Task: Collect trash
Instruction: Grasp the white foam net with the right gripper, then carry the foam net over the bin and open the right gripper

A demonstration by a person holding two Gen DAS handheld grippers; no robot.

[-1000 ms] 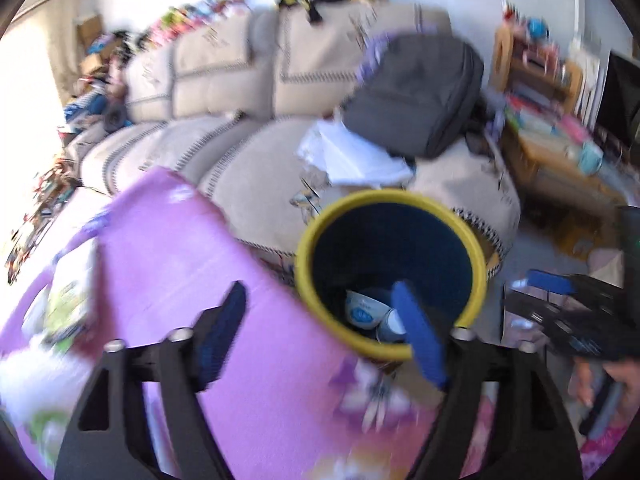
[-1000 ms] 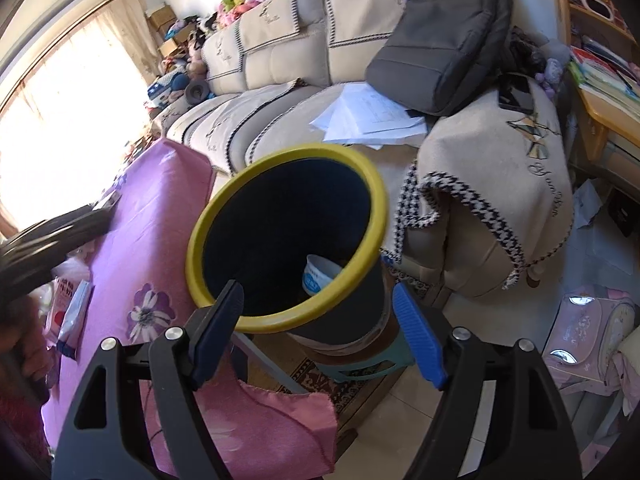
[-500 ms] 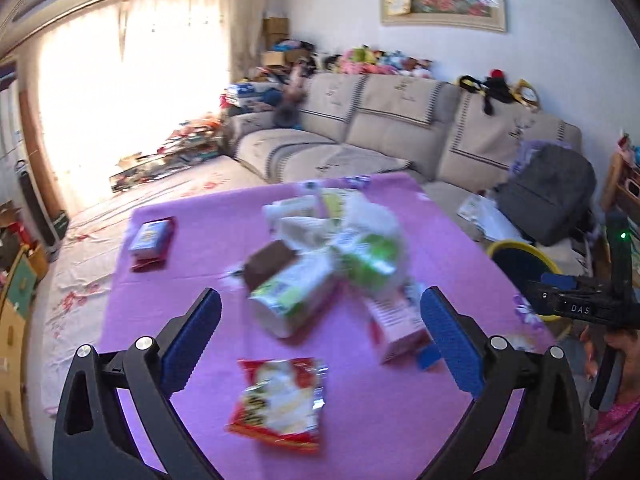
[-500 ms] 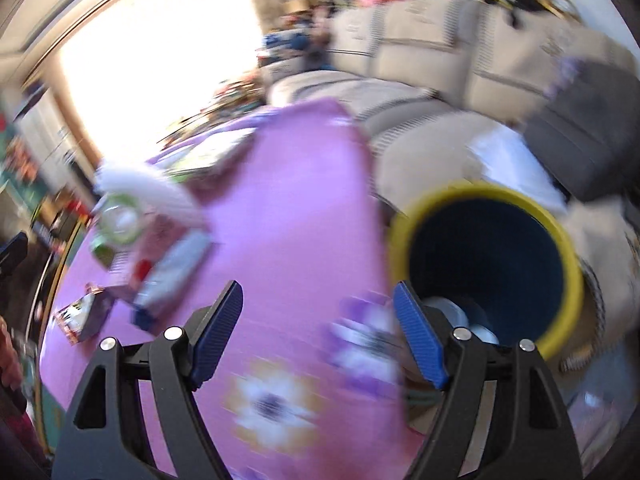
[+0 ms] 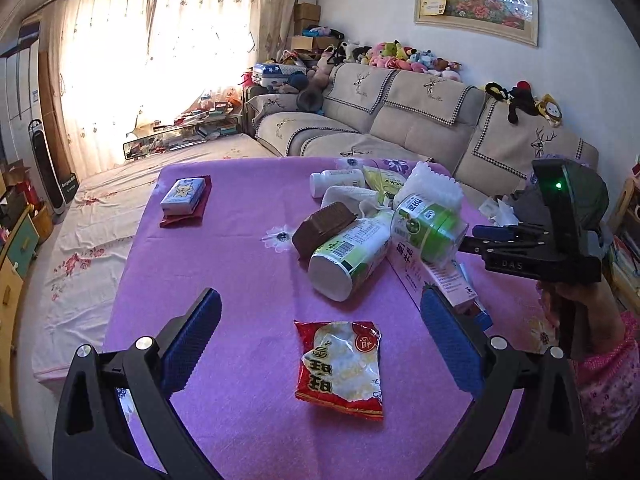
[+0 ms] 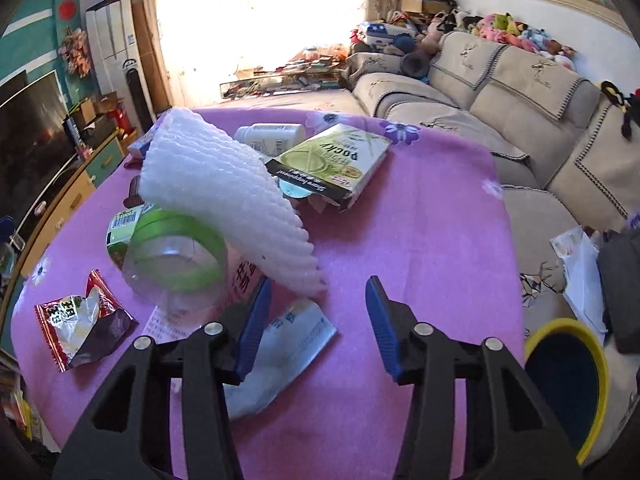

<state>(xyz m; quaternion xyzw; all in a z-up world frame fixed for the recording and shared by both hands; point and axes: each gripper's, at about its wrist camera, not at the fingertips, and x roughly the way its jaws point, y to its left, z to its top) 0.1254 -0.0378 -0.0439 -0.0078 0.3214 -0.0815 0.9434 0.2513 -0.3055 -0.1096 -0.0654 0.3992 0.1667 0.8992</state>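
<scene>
My left gripper (image 5: 320,340) is open and empty above a red and white snack wrapper (image 5: 340,364) on the purple tablecloth (image 5: 240,240). Beyond it lies a trash pile: a white and green bottle (image 5: 348,256), a brown wrapper (image 5: 324,224), a clear green-labelled cup (image 5: 428,228) and a pink carton (image 5: 436,276). My right gripper (image 6: 316,320) is open and empty over a flat pale packet (image 6: 280,360), near white foam netting (image 6: 228,192), the cup (image 6: 176,264) and a green Pocky box (image 6: 332,164). The yellow-rimmed bin (image 6: 568,384) stands at the lower right.
A small blue and white box (image 5: 184,196) lies on a red packet at the table's far left. A beige sofa (image 5: 400,128) with plush toys runs behind the table. The right gripper's body (image 5: 540,248) shows at the left wrist view's right edge. A TV and cabinets (image 6: 40,168) stand left.
Both grippers have swung from the yellow bin to face the table's trash pile. The left gripper has come down closer to the red snack wrapper. Both stay open.
</scene>
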